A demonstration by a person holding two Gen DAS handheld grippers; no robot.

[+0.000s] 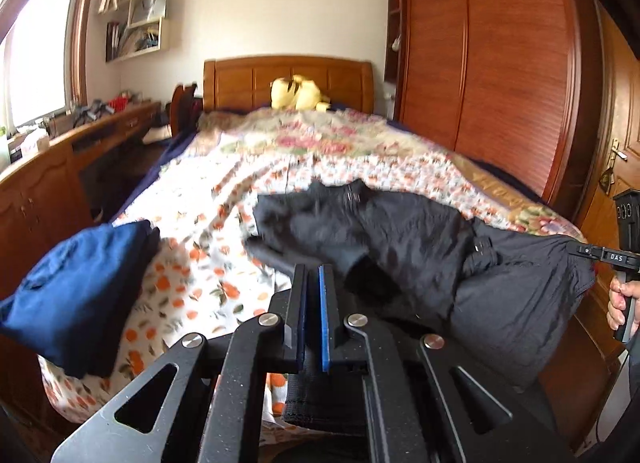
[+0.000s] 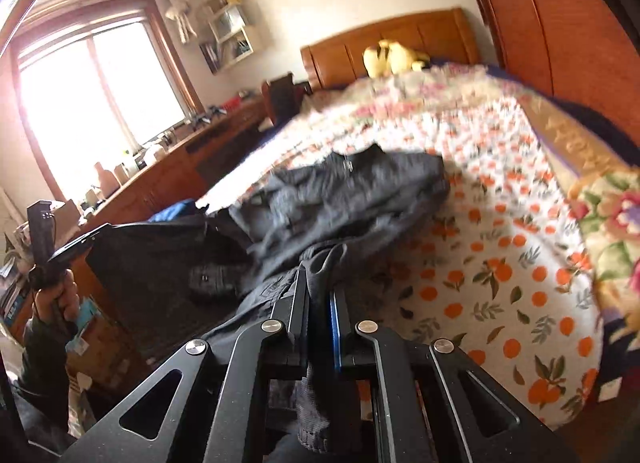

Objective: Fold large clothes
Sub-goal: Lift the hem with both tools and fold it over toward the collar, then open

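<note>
Bedroom, floral quilt (image 1: pixel 224 167): you are stretching the black garment (image 1: pixel 400 239) over the bed's foot, left gripper (image 1: pixel 313 275) and right gripper (image 2: pixel 320 283) both pinching its hem, likely readying the first fold forward.

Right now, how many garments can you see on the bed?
2: a folded navy blue garment at the bed's left foot corner, and a crumpled black garment held by both grippers. Others may be hidden.
</note>
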